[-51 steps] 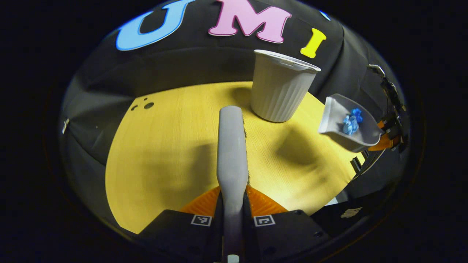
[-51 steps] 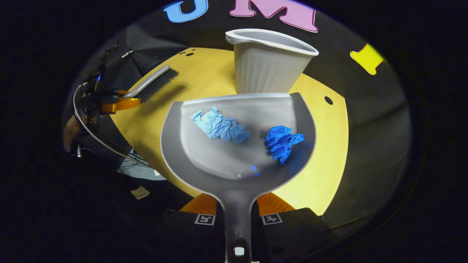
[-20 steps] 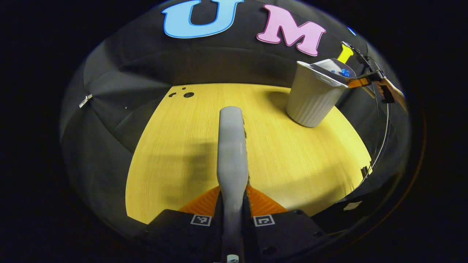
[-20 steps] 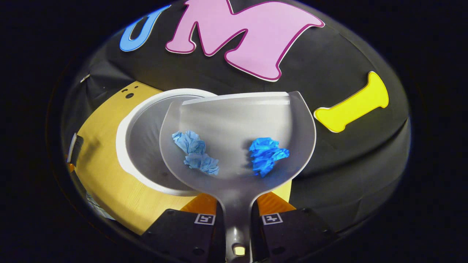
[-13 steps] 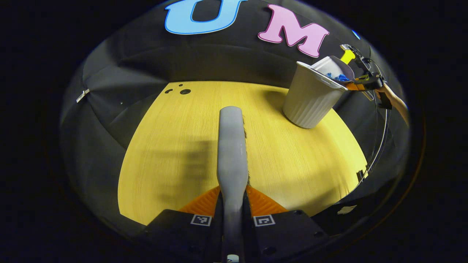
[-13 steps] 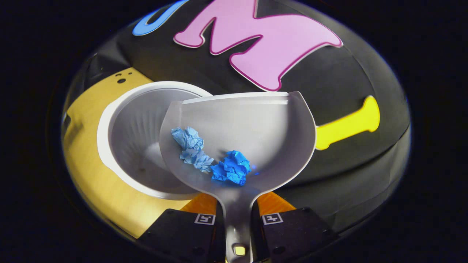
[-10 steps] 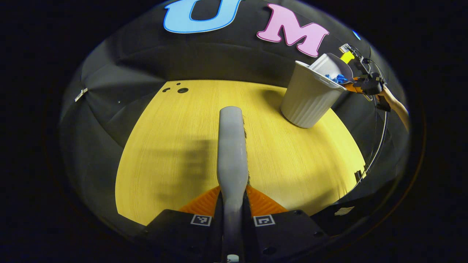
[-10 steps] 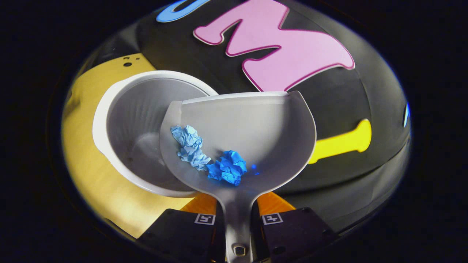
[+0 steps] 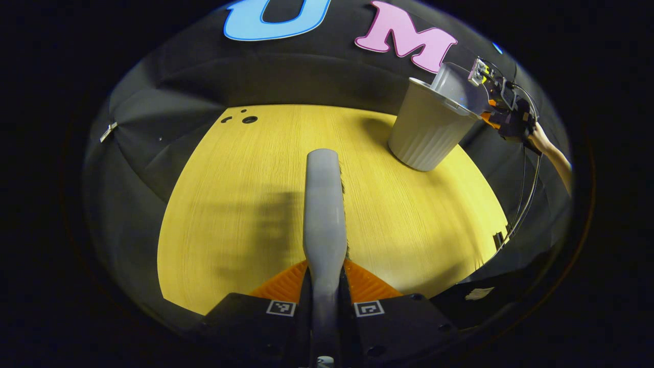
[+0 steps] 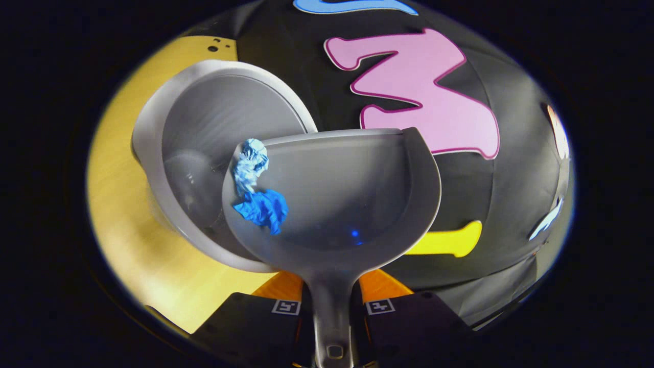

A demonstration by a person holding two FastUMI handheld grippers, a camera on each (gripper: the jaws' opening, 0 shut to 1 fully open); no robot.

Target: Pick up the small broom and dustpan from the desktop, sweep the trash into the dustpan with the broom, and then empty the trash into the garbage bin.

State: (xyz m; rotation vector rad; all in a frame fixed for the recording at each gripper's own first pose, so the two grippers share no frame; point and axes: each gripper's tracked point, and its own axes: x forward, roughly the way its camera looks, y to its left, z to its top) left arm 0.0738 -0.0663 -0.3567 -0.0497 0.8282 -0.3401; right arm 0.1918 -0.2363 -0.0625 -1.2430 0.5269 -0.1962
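Grey dustpan [image 10: 347,204] in right tongs [image 10: 331,299], over bin [image 10: 204,153]

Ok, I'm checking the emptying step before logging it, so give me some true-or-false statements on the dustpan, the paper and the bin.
1. The dustpan is tipped over the open bin. True.
2. Both paper wads have landed in the bin. False: the pale wad and the dark blue wad sit at the dustpan's edge.
3. The left gripper holds the broom. True.
4. The bin lies on its side. False: it stands upright on the table.
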